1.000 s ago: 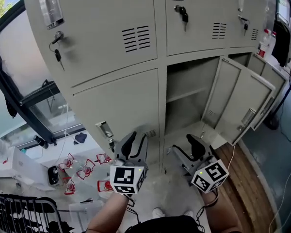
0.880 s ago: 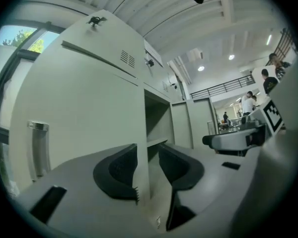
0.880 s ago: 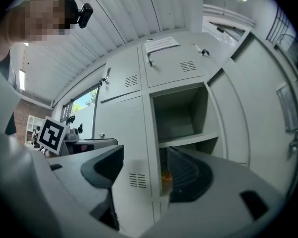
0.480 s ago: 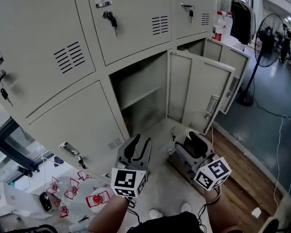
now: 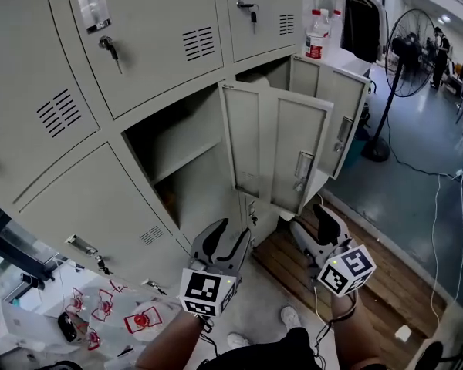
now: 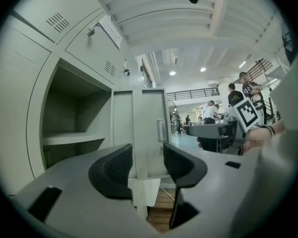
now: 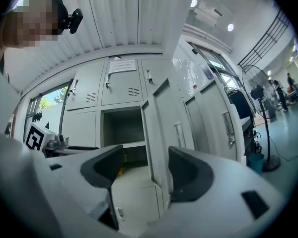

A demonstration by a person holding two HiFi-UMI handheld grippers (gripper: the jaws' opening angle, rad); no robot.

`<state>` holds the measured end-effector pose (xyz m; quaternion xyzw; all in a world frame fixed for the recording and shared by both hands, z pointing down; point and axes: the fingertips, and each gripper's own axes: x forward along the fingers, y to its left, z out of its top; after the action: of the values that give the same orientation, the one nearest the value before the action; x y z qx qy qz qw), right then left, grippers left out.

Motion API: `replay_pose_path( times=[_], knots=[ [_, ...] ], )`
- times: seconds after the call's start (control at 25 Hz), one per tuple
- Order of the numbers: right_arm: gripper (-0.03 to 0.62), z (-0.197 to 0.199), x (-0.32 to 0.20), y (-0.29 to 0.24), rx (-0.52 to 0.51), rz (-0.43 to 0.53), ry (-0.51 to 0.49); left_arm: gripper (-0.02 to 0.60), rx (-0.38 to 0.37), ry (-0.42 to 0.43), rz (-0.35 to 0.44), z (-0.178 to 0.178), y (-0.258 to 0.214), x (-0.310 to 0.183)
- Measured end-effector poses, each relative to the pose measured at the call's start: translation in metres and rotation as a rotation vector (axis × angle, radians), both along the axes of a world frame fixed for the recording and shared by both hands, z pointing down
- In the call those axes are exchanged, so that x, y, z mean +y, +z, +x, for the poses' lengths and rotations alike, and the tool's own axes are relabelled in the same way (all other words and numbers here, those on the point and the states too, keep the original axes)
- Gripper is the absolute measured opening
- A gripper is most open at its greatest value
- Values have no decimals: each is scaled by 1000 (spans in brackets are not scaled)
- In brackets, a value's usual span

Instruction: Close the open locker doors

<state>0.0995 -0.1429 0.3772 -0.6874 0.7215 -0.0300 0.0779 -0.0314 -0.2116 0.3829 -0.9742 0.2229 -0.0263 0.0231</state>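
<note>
A grey bank of lockers fills the head view. One lower compartment [image 5: 177, 160] stands open, and its door [image 5: 274, 149] swings out toward me. A second open door [image 5: 336, 110] hangs just behind it to the right. My left gripper [image 5: 222, 237] is low, in front of the open compartment, apart from the door. Its jaws have just been opening, and in the left gripper view [image 6: 146, 165] nothing lies between them; the door's edge [image 6: 139, 133] shows beyond. My right gripper [image 5: 315, 223] hangs below the door's free edge, open and empty [image 7: 145, 175], facing the door [image 7: 159, 128].
A wooden plank platform [image 5: 370, 276] lies at the lockers' foot on the right. A standing fan [image 5: 405, 60], hanging dark clothes [image 5: 360, 25] and a bottle [image 5: 316, 41] are at the far right. Red-and-white items [image 5: 100, 311] litter the floor on the left. Cables [image 5: 436, 230] cross the grey floor.
The whole view has swung right along the lockers, so the open compartment now sits centre-left. Both grippers moved with it toward the open door. The left jaws stand wider apart.
</note>
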Motion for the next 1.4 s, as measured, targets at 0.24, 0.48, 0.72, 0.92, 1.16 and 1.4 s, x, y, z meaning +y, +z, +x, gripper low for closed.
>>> replay_pose_path(
  times=[0.24, 0.48, 0.72, 0.92, 1.16, 1.4],
  knots=[
    [275, 53, -6, 2, -16, -6, -56, 199, 17, -45, -27, 38, 3, 13],
    [275, 86, -30, 0, -24, 11, -151, 199, 0, -115, -17, 67, 5, 15],
    [275, 97, -53, 5, -44, 15, -253, 198, -9, -210, -11, 75, 5, 12],
    [275, 103, -68, 4, -47, 30, -341, 196, -13, -284, -14, 82, 9, 9],
    [275, 103, -80, 7, -51, 33, -433, 195, -20, -353, -14, 91, 12, 10],
    [272, 100, -83, 8, -35, 30, -499, 195, -15, -408, -12, 92, 12, 11]
  ],
)
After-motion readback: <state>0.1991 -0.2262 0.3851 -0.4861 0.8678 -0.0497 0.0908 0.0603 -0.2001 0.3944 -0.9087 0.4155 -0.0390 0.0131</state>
